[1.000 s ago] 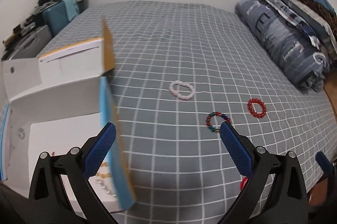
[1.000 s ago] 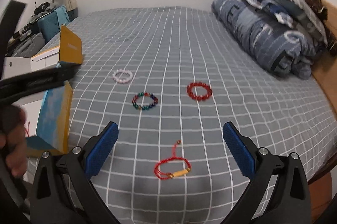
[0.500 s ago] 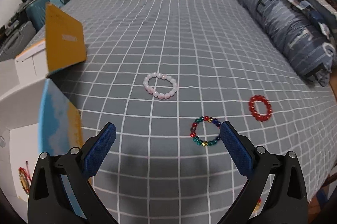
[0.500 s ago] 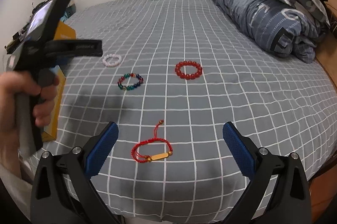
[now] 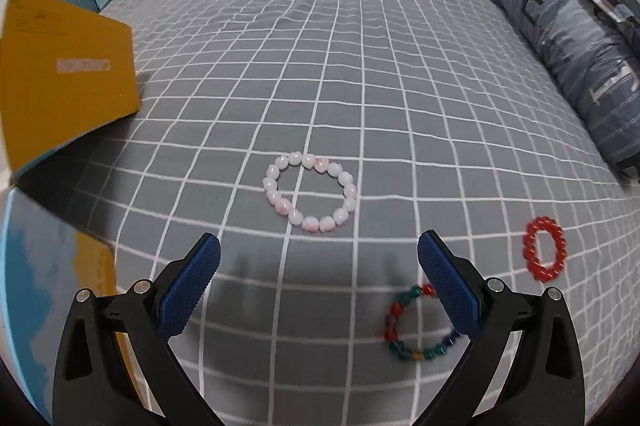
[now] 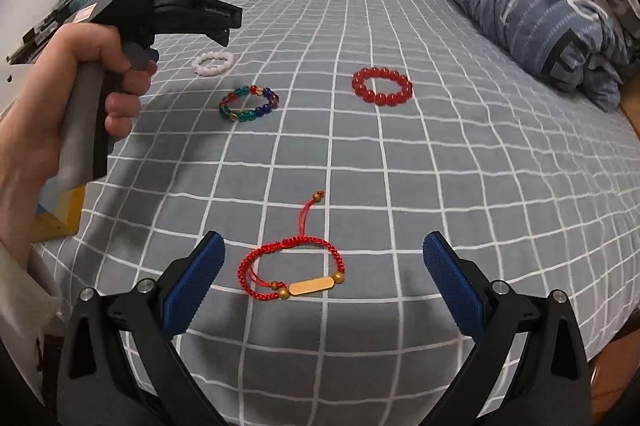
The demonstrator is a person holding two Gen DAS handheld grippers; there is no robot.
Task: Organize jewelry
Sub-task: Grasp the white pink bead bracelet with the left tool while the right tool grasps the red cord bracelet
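A bed (image 6: 440,154) under a grey sheet with a white grid fills both views, its near edge curving just below the hand-held grippers and its far edge meeting a white wall. A rolled blue quilt (image 6: 532,14) lines the right side, leaving the wide middle of the sheet open. At the left edge stands an opened box (image 5: 60,82) with yellow flaps, its blue-printed flap close beside the left hand-held gripper (image 5: 318,268), whose blue pads are spread wide with nothing between them. A person's hand (image 6: 92,86) holds that tool by its grey handle, above the sheet. The right hand-held gripper (image 6: 320,266) is also spread wide and empty, low over the near edge. Four bracelets lie flat and apart from one another: a red bead bracelet (image 6: 382,86) toward the right, a multicoloured bead bracelet (image 6: 249,104) near the middle, a pale pink bead bracelet (image 5: 310,192) just ahead of the left tool's fingers, and a red cord bracelet (image 6: 294,274) with a gold bar between the right tool's fingers, close to the near edge.
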